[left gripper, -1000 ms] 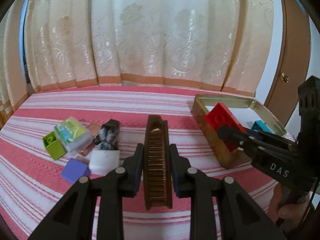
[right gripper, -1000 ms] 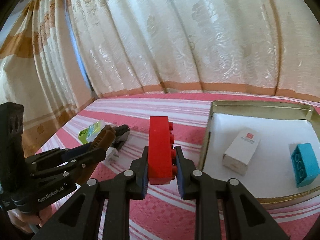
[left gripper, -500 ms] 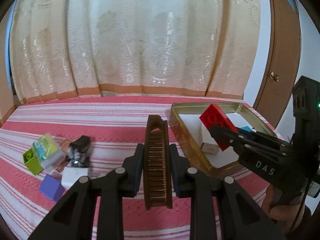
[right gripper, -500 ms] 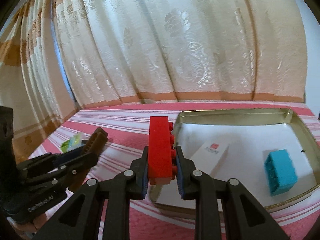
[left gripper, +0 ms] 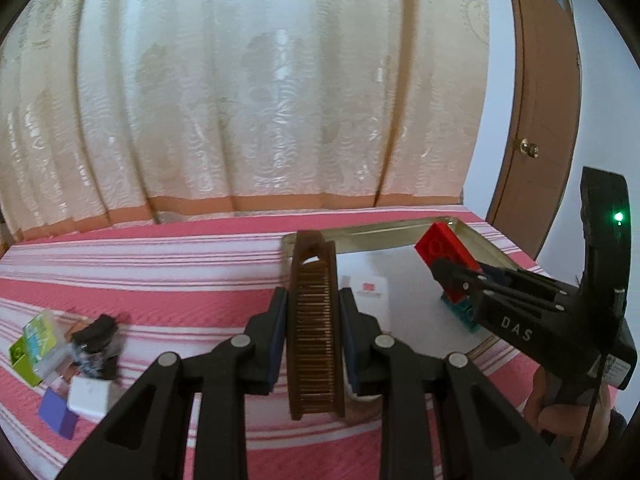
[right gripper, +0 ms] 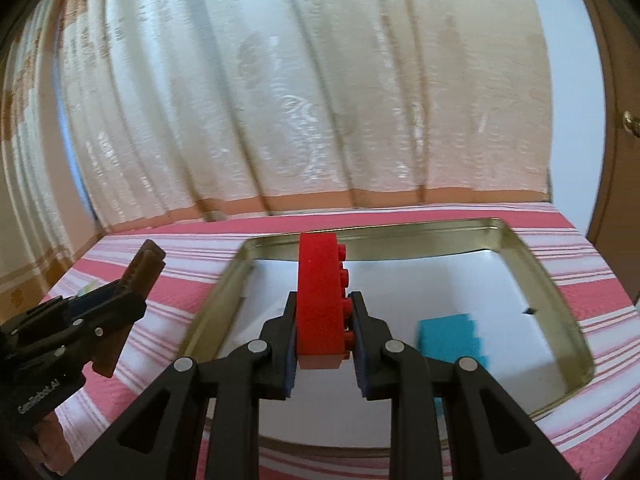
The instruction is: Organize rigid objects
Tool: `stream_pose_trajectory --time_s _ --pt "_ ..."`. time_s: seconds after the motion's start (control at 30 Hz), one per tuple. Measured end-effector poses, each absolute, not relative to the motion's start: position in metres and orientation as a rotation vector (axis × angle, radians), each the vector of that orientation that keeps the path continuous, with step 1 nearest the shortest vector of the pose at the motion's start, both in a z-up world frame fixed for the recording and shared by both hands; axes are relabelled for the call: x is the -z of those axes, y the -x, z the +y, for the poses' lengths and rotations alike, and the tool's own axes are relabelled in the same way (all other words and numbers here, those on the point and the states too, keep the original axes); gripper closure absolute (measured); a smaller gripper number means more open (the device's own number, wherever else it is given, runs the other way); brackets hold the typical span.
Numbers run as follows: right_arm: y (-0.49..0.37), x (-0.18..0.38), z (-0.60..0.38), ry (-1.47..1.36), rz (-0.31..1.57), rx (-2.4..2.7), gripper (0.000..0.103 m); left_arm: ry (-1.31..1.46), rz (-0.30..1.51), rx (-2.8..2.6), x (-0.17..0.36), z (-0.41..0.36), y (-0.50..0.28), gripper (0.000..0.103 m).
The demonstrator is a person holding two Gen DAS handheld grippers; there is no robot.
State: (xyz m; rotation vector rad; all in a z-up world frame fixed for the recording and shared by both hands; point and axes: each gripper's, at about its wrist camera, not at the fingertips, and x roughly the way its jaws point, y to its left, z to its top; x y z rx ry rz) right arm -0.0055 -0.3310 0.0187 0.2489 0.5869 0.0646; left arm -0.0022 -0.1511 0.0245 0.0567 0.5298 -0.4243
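A pink-and-white striped bedspread (left gripper: 160, 264) covers the surface, with a cream patterned curtain (left gripper: 240, 100) hanging behind its far edge and a brown door (left gripper: 536, 120) at the far right. Toward the bedspread's right side lies a shallow gold metal tin (right gripper: 552, 292) lined in white. The left gripper (left gripper: 314, 332) is pinching a brown comb (left gripper: 314, 320) edge-up between its pads, held over the bedspread at the tin's left rim. The right gripper (right gripper: 324, 332) is clamped on a red toy brick (right gripper: 320, 296), studs facing right, held above the tin's interior; from the left wrist view the brick (left gripper: 444, 248) hangs over a teal brick (right gripper: 448, 340) that lies on the tin's floor toward its near right corner. A small white box (left gripper: 370, 292) with a red mark lies in the tin's left half. Near the bedspread's left edge sits a blurred cluster: a green brick (left gripper: 20, 356), a clear box with a green label (left gripper: 40, 336), a black object (left gripper: 96, 340), a white block (left gripper: 90, 400) and a purple block (left gripper: 56, 418).
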Motion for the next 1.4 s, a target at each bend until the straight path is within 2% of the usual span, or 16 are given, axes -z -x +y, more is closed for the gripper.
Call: stream_pose_trajectory --time_s 0.93,1.4 --pt "-0.006 -0.004 -0.416 -0.22 0.62 0.146 0.078 -0.086 0.56 0.528 -0.004 -0.258 -0.025 0.08" --pt "-0.016 0.01 -0.419 -0.195 0.692 0.188 0.078 -0.08 0.643 0.518 0.008 -0.262 -0.037 0.08"
